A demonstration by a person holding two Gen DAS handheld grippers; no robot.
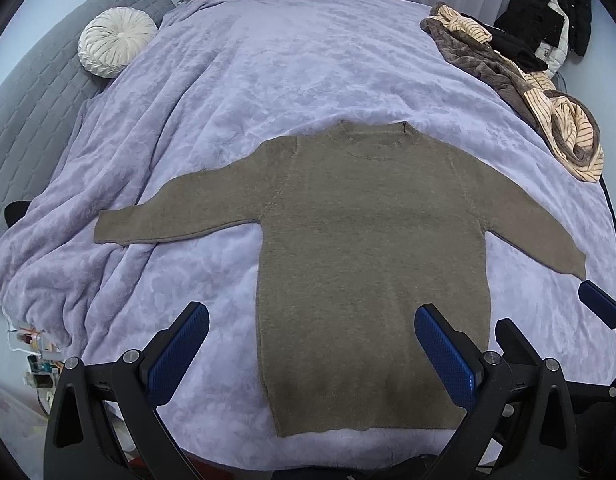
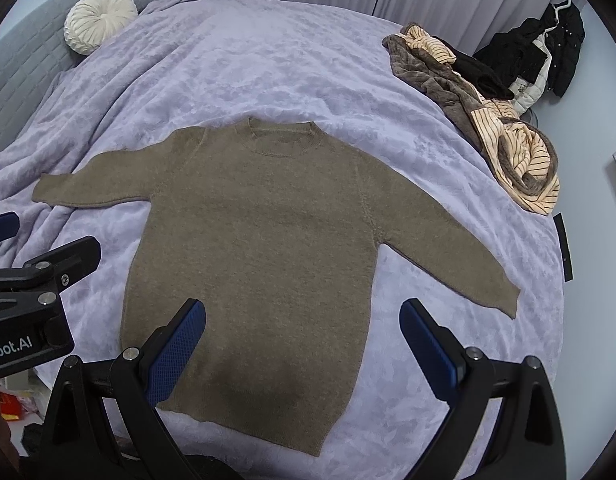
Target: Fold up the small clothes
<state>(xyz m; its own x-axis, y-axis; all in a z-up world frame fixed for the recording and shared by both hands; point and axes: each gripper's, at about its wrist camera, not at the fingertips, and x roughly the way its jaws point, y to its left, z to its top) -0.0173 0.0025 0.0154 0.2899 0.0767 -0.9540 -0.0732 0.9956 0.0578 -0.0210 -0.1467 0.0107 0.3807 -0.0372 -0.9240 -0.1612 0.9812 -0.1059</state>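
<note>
I have the brown knit sweater [image 1: 371,248] spread flat, front up, in the middle of the frame on the lavender fleece blanket [image 1: 236,80] that covers the bed. Its crew neck points toward the top of the frame and its hem sits low, just above my grippers. Both sleeves are stretched outward and angle down: one ends at the left of the left wrist view, the other at the far right.

My left gripper [image 1: 311,350] hangs over the lower part of the sweater with its fingers spread wide and nothing between them. Its left blue pad is over bare blanket, and its right blue pad is over the sweater body. In the right wrist view, my right gripper [image 2: 304,344] is likewise spread wide and empty. Its left pad overlaps the sweater's lower left edge and its right pad is over blanket, below the cuff of the right-hand sleeve. I cannot tell whether either gripper touches the fabric.

In the upper right of the frame a heap of striped cream and brown plush clothes [image 1: 547,112] lies along the bed's edge, well apart from the sweater. A round pleated white cushion [image 1: 116,40] rests at the upper left against the grey quilted headboard [image 1: 36,92]. A black garment on a hanger [image 2: 547,40] shows at the far upper right.
</note>
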